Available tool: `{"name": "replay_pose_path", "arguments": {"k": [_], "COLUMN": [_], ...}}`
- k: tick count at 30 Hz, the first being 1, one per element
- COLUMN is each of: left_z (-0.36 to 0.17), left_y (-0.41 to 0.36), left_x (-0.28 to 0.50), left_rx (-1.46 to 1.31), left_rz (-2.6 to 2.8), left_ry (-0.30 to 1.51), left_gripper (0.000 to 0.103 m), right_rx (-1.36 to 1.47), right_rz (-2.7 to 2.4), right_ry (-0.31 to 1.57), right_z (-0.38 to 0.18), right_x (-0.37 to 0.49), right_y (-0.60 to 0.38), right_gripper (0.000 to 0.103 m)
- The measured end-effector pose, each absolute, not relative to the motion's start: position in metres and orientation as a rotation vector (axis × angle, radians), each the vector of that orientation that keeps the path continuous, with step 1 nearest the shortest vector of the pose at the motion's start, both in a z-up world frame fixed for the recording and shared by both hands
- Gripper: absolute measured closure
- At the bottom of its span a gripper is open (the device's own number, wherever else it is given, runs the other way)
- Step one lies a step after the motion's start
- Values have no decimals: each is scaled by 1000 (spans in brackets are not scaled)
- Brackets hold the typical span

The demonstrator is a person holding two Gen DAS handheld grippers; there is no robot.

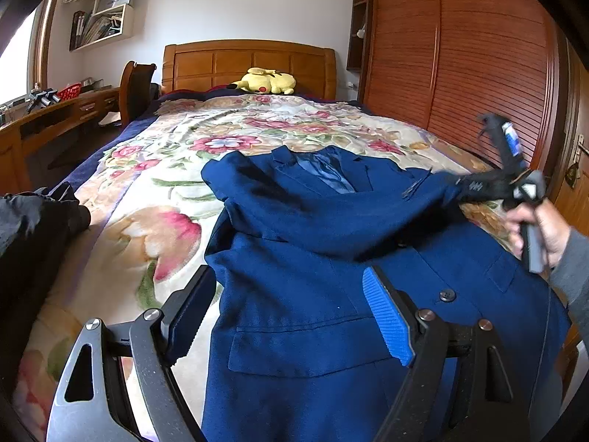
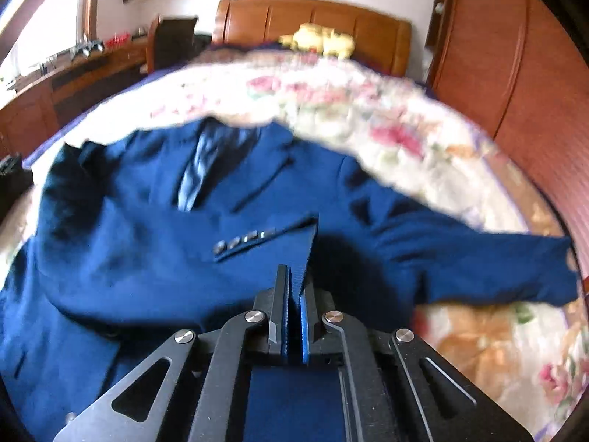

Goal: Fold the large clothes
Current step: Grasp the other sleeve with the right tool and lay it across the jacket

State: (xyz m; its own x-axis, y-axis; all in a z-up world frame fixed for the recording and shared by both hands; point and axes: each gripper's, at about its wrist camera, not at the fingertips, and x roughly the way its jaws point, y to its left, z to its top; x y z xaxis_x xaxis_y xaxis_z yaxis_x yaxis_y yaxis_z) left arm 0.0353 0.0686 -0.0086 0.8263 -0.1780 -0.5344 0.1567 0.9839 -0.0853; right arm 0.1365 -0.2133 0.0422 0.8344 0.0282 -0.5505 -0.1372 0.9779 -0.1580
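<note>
Right gripper (image 2: pixel 293 316) is closed on a sleeve cuff (image 2: pixel 294 243) of the blue jacket (image 1: pixel 331 250), which lies face up on the bed (image 1: pixel 154 191); left gripper (image 1: pixel 291 316) hovers wide open above it. Sleeve folding seems in hand; next, lay the sleeve flat across the chest

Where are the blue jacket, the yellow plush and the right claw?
blue jacket (image 1: pixel 294 294): left wrist view, front panel above the pocket flap.
yellow plush (image 1: pixel 267 81): left wrist view, body, by the headboard.
right claw (image 2: pixel 294 283): right wrist view, tips shut on jacket fabric.
</note>
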Motion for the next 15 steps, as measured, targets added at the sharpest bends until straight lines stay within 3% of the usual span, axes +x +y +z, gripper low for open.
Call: {"name": "replay_pose_path", "arguments": {"k": [5, 15], "left_z": [-7, -7], "left_y": [69, 69], "left_x": [34, 34], "left_rx": [-39, -44], "left_rz": [-183, -184], "left_ry": [564, 563], "left_gripper": [20, 20], "right_rx": [-217, -205], "right_rz": [-3, 19], "right_ry": [482, 645], "right_z": [60, 7], "right_x": [95, 77], "right_y": [-238, -259], "right_gripper": [99, 99]}}
